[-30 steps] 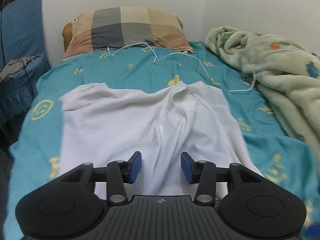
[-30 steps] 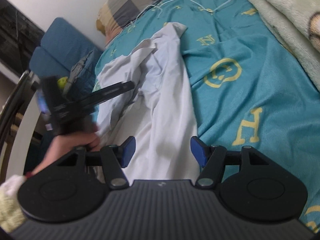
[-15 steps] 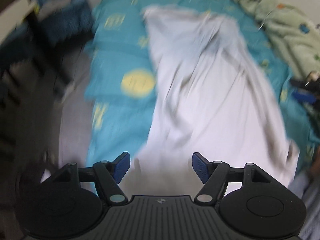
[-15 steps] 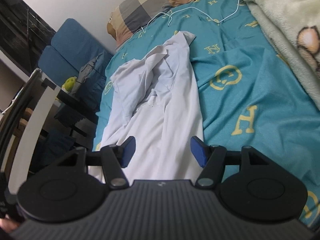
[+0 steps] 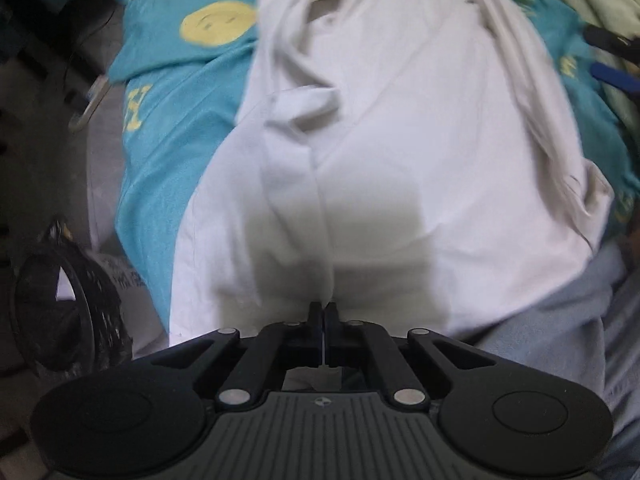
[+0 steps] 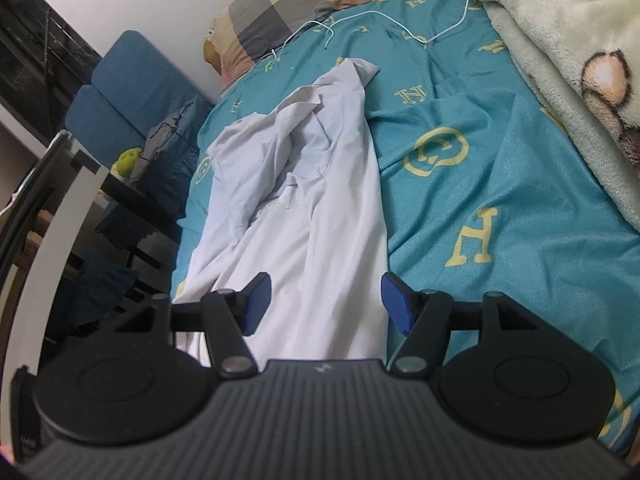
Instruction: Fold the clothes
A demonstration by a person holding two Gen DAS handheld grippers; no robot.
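Jaws of the left gripper [image 5: 322, 312] are clenched together at the near hem of a white shirt [image 5: 392, 128]; whether cloth is pinched between them cannot be told. Jaws of the right gripper [image 6: 325, 300] are spread wide, released, above the shirt's near end. It lies crumpled lengthwise on a teal bedsheet [image 6: 500, 168], with a checked pillow [image 6: 296, 4] beyond and a green blanket [image 6: 568, 52] along the right side.

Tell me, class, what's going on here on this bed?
A person holding a claw in each hand is starting to fold a white shirt that lies rumpled on the teal bedsheet. The left claw is shut on the shirt's near hem. The right claw hovers open above the shirt, gripping nothing.
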